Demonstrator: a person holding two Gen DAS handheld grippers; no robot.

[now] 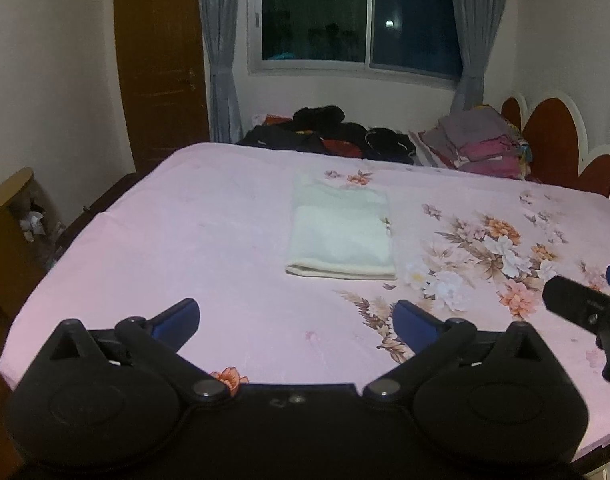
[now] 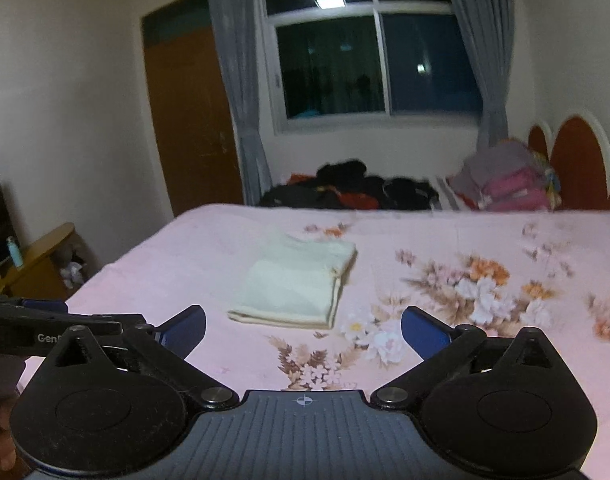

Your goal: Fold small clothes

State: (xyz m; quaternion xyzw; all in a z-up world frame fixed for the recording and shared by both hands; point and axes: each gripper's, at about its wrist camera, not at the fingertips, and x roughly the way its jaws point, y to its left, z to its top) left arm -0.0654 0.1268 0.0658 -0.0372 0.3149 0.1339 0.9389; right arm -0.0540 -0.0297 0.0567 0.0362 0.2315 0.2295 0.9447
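Note:
A small cream-white garment lies folded into a neat rectangle on the pink floral bed sheet. It also shows in the right wrist view. My left gripper is open and empty, hovering above the sheet well short of the garment. My right gripper is open and empty, also short of the garment and a little to its right. The right gripper shows at the right edge of the left wrist view. The left gripper shows at the left edge of the right wrist view.
A pile of dark clothes and a stack of folded grey and pink clothes lie at the far end of the bed. A red headboard stands at the right. A wooden door, a window and a low wooden cabinet surround the bed.

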